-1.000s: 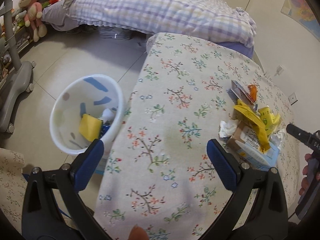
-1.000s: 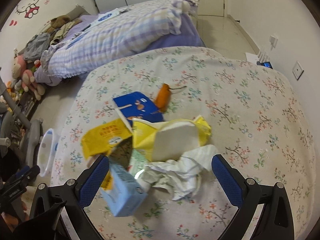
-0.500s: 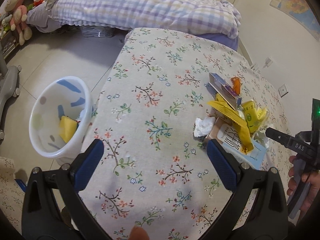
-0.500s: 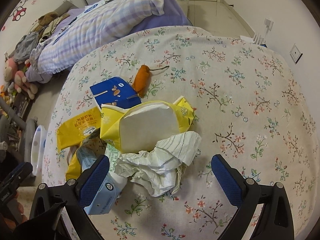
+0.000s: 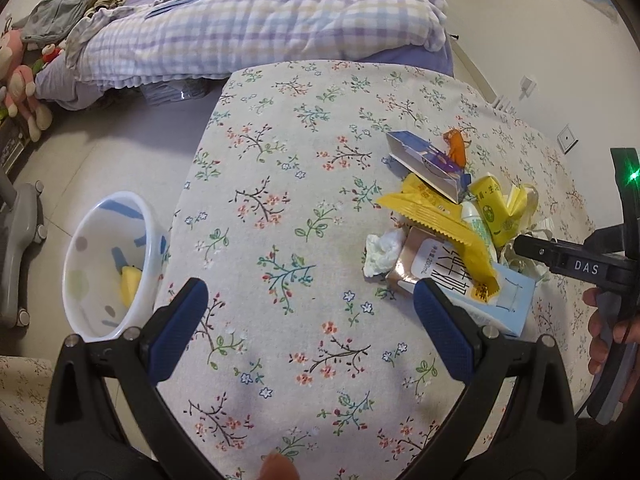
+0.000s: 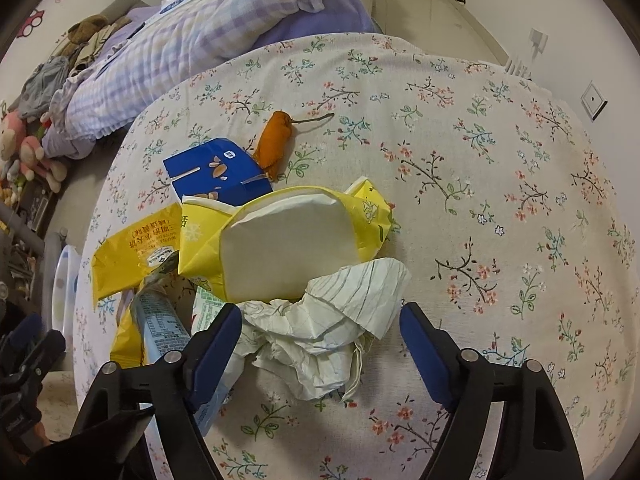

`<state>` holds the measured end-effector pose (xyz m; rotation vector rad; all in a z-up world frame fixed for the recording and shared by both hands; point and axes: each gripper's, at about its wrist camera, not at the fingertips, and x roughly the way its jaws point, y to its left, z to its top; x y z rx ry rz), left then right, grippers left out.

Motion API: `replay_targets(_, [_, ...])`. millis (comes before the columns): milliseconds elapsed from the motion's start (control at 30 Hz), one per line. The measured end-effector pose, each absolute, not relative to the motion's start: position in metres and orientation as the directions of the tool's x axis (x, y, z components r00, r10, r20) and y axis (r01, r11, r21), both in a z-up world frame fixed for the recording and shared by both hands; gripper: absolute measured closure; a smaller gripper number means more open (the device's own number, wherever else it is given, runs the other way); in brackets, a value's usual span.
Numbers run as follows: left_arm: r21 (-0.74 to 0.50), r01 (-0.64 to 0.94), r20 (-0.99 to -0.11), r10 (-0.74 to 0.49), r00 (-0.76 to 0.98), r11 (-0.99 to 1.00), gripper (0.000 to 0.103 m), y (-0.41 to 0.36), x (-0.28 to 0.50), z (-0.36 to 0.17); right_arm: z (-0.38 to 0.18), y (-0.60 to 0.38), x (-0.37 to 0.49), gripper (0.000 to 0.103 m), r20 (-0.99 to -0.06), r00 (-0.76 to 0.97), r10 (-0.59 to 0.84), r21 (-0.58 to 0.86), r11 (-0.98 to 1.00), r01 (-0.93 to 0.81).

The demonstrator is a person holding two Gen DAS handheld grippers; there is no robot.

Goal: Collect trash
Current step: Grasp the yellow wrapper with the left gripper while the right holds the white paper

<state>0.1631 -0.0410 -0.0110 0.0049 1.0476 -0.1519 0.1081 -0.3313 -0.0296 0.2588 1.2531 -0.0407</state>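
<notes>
A pile of trash lies on the floral tablecloth [image 5: 304, 184]: crumpled striped paper [image 6: 328, 312], a yellow pack [image 6: 288, 240], a yellow wrapper [image 5: 436, 216], a blue box [image 6: 216, 172], a light blue carton [image 5: 476, 284], a white tissue [image 5: 382, 252] and an orange peel [image 6: 276, 140]. My right gripper [image 6: 320, 336] is open, its fingers either side of the crumpled paper. My left gripper [image 5: 308, 320] is open and empty over the cloth, its right finger beside the carton. A white bin [image 5: 112, 264] with a yellow scrap stands on the floor at the left.
A bed with a plaid quilt [image 5: 256, 28] stands beyond the table. Plush toys [image 5: 20, 76] lie at the far left. A grey wheeled base [image 5: 20, 248] stands left of the bin. A wall with sockets [image 6: 592, 100] is on the right.
My left gripper has swung right, from the bin toward the trash pile. My right gripper has moved forward and narrowed around the crumpled paper.
</notes>
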Motion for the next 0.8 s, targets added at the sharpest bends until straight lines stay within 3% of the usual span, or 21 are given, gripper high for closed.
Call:
replay_targets(67, [-0.074, 0.128, -0.866, -0.127, 0.484, 0.989, 0.001, -0.044, 0.165, -0.011, -0.032, -0.331, 0.109, 0.031, -0.943, 0.309, 0.119, 0.178, 0.969, 0.17])
replay_targets(167, [-0.093, 0.129, -0.869, -0.143, 0.474, 0.987, 0.001, -0.05, 0.168, -0.012, -0.037, -0.329, 0.109, 0.05, -0.948, 0.286, 0.14, 0.19, 0.969, 0.155])
replay_targets(233, [-0.112, 0.135, -0.866, -0.163, 0.472, 0.984, 0.001, -0.055, 0.169, -0.012, -0.038, -0.328, 0.108, 0.068, -0.95, 0.286, 0.129, 0.176, 0.974, 0.145])
replay_targets(267, [-0.126, 0.14, -0.864, -0.178, 0.471, 0.982, 0.001, -0.057, 0.17, -0.012, -0.037, -0.329, 0.108, 0.071, -0.949, 0.289, 0.125, 0.172, 0.975, 0.142])
replay_targets(533, [-0.288, 0.154, -0.82, -0.326, 0.47, 0.945, 0.014, -0.069, 0.181, -0.012, -0.012, -0.343, 0.095, 0.075, -0.92, 0.354, 0.169, 0.23, 0.964, 0.136])
replay_targets(733, [-0.385, 0.121, -0.793, -0.395, 0.463, 0.915, 0.037, -0.077, 0.195, -0.022, 0.006, -0.361, 0.081, 0.075, -0.901, 0.401, 0.167, 0.241, 0.96, 0.143])
replay_targets(800, [-0.413, 0.114, -0.785, -0.417, 0.458, 0.904, 0.05, -0.079, 0.198, -0.025, 0.008, -0.368, 0.078, 0.075, -0.899, 0.406, 0.164, 0.242, 0.959, 0.148])
